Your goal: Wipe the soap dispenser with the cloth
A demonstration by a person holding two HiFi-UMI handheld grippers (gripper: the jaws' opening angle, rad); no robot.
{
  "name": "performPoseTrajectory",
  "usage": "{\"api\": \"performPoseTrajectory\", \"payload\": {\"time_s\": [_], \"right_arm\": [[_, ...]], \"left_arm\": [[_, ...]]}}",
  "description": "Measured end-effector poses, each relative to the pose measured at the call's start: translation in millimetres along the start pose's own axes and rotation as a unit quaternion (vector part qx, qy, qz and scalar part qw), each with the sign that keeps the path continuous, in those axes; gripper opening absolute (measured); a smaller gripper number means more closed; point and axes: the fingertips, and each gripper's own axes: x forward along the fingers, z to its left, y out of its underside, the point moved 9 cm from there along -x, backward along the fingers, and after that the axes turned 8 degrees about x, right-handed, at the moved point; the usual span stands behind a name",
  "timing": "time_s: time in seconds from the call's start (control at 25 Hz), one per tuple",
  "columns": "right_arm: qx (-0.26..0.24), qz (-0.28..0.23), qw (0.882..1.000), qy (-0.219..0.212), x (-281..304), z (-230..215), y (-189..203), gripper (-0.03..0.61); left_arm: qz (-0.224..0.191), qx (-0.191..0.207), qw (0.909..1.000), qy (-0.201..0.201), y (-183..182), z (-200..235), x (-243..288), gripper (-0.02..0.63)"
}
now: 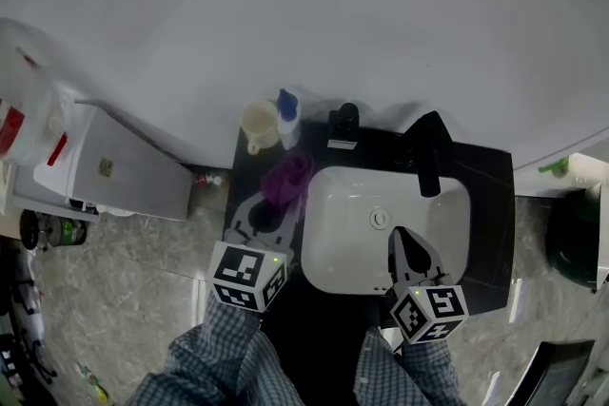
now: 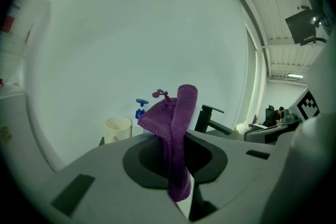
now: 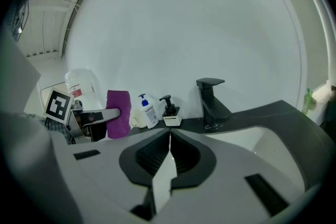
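The purple cloth (image 1: 288, 178) hangs pinched in my left gripper (image 1: 278, 197), which is shut on it above the black counter's left end; in the left gripper view the cloth (image 2: 177, 118) stands up from between the jaws. The soap dispenser (image 1: 343, 126), a black pump on a white base, stands at the back of the counter, also seen in the right gripper view (image 3: 171, 112). It is beyond the cloth and to its right, apart from it. My right gripper (image 1: 399, 233) is shut and empty over the white basin (image 1: 343, 204).
A blue-topped white pump bottle (image 1: 288, 117) and a cream cup (image 1: 259, 124) stand left of the dispenser. A black faucet (image 1: 428, 152) rises behind the basin. A white appliance (image 1: 124, 166) sits left of the counter, and a curved white wall lies behind everything.
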Motion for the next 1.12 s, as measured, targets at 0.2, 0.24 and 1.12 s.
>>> {"api": "performPoseTrajectory", "payload": {"time_s": [0.2, 0.24, 1.12], "right_arm": [[-0.005, 0.002, 1.0, -0.006, -5, -2, 4, 0.019], [-0.005, 0.002, 1.0, -0.009, -6, -2, 5, 0.018], [-0.036, -0.017, 0.998, -0.05, -177, -18, 68, 0.018]], "left_arm": [[-0.003, 0.0, 0.9999, -0.01, 3, -6, -10, 0.06], [-0.004, 0.0, 0.9999, -0.012, 3, -8, -13, 0.06], [-0.057, -0.005, 0.9966, -0.059, 30, -148, -147, 0.06]]}}
